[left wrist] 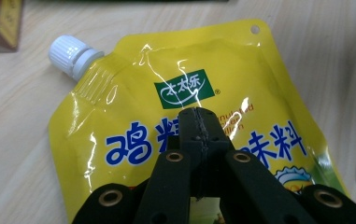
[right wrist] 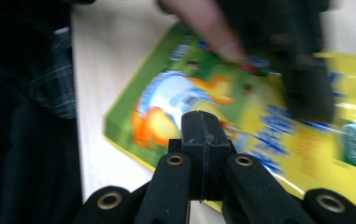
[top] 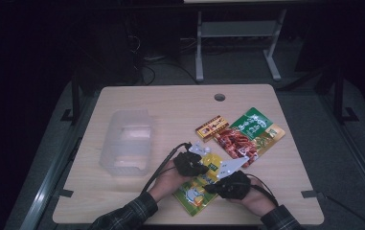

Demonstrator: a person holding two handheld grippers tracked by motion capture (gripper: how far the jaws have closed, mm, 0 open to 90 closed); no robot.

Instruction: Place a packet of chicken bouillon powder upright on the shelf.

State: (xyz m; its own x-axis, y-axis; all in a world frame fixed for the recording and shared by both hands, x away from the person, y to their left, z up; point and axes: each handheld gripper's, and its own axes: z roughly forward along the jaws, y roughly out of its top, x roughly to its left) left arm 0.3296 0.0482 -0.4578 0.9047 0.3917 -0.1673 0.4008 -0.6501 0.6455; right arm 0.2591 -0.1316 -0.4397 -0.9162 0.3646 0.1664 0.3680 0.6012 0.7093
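Near the bench's (top: 122,201) front edge lies a yellow spouted plastic pouch (left wrist: 175,140); left gripper (left wrist: 199,116) and right gripper (right wrist: 202,122) hover above it, fully closed, holding nothing. Open wide before pinching the pouch's edge.

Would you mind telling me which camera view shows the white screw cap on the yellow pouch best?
The left gripper view: the white cap sits sharp and unobstructed at the yellow pouch's corner spout. In the high view the pouch is small and partly covered by the hands. In the right gripper view the pouch is blurred.
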